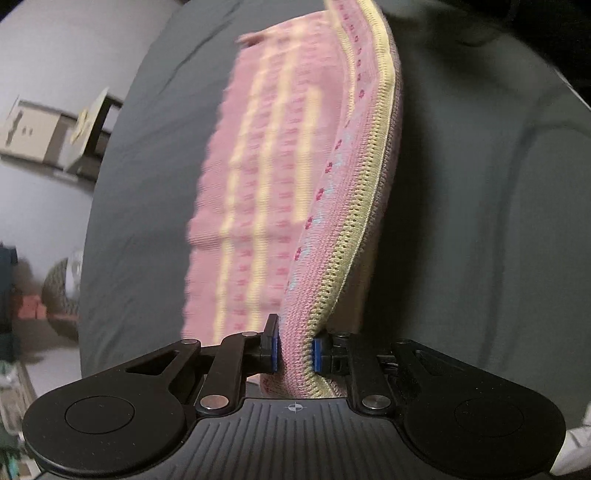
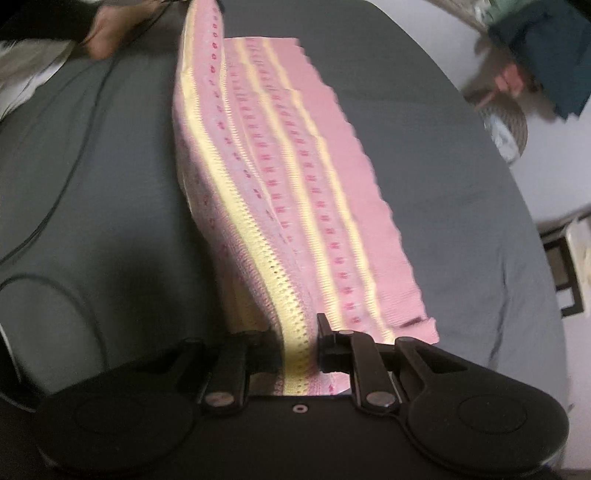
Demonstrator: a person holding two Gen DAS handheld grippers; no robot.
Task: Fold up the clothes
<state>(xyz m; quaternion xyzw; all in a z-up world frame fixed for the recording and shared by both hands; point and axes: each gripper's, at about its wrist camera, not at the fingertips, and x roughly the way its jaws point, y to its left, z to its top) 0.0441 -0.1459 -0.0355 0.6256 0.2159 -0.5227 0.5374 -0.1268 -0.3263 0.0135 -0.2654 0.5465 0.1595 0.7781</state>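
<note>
So both grippers are pinching the same pink knit garment, one at each end of its yellow-trimmed edge. The left gripper has its blue pads pressed tight on the fabric, and that's only visible in the left wrist view; in the right wrist view the right gripper is clamped on the yellow trim too, but the pads there are dark and blurry.

The garment hangs over a bed covered with a grey sheet. Its long axis runs straight away from each camera, from the jaws at the bottom up toward the top of the frame. The held edge is raised and stretched between the two grippers, while the rest slopes down toward the sheet, striped lengthwise in yellow with rows of little red marks. I can't tell how much of the far side actually touches the bed, it's too blurred.

Stuff only one view shows: the right wrist view catches a hand at the top left and a thin black cable lying across the sheet. The left wrist view has a cardboard box on the floor at the far left.

A round woven basket sits on the floor at the right of the right wrist view, something pale in it, can't make out what.
</note>
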